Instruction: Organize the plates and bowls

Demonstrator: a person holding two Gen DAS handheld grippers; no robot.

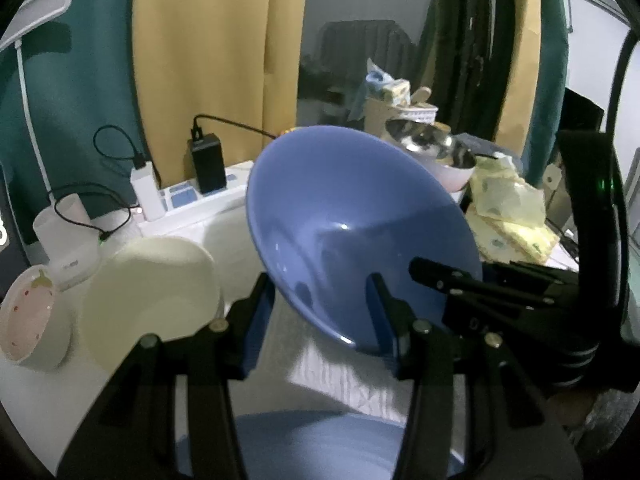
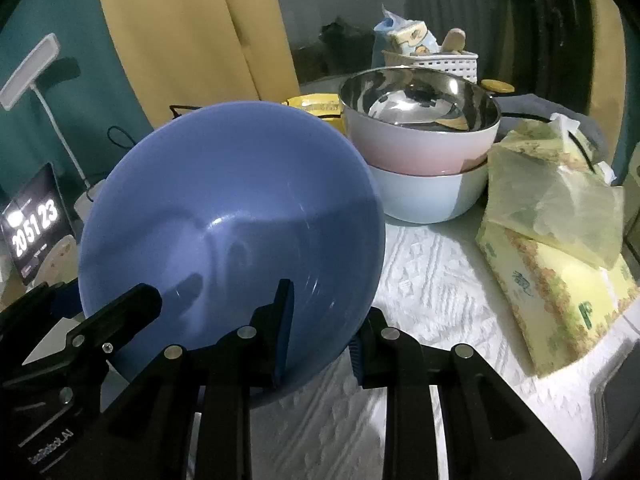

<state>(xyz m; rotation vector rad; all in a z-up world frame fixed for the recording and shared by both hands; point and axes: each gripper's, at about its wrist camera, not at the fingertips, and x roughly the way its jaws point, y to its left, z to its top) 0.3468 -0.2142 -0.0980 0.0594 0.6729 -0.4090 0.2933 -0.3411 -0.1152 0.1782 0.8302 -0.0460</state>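
Right gripper (image 2: 320, 328) clamps the tilted blue bowl's (image 2: 228, 216) near rim; left gripper (image 1: 324, 312) grips its opposite edge.
Clock (image 2: 34, 226) left of bowl reads "2051 23"; textured cloth (image 2: 432, 280) lies bare to its right.

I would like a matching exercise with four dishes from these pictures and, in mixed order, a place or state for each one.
Things:
1. blue bowl
2. steel bowl
3. pink bowl
4. strawberry bowl

Places or states:
A. stands at the far left, beside a cream dish
B. is tilted, with gripper fingers on its rim
C. nests inside the pink bowl
D. sits in a white bowl, holding the steel one

Pairs: 1-B, 2-C, 3-D, 4-A
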